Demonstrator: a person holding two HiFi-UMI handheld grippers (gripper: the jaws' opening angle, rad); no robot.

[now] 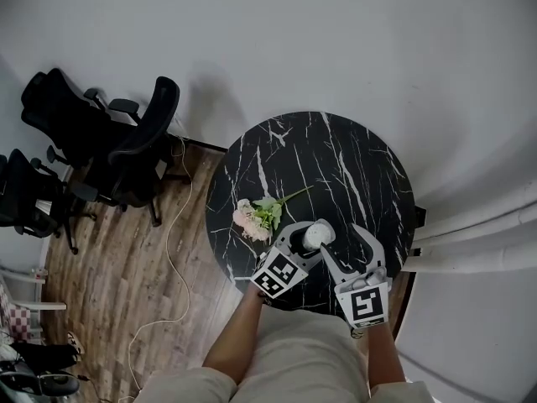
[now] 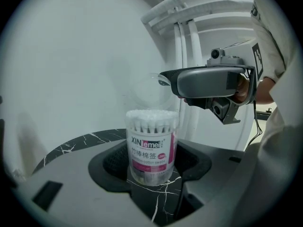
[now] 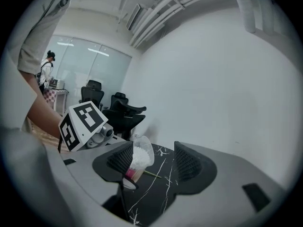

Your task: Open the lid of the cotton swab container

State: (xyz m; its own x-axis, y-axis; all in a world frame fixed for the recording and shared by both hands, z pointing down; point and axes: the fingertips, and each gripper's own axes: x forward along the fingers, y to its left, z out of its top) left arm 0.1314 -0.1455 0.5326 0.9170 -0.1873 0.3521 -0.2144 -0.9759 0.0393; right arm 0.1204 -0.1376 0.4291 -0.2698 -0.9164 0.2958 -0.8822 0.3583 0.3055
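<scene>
On the round black marble table, a little toward 6 o'clock from its centre, the cotton swab container stands upright. The left gripper holds it, a ribbed pad against each flank of the labelled tub. White swab tips crowd its top. A clear lid sits tipped up above those tips, right by one jaw tip of the right gripper; whether the lid hangs from the tub or rests on that jaw, I cannot tell. The right gripper's jaws stand wide apart, and the tub leans toward the pad at their 9 o'clock. A spray of pink flowers lies at the table's 9 o'clock, just beside the left gripper. Black office chairs stand on the wooden floor farther out toward 9 o'clock.
</scene>
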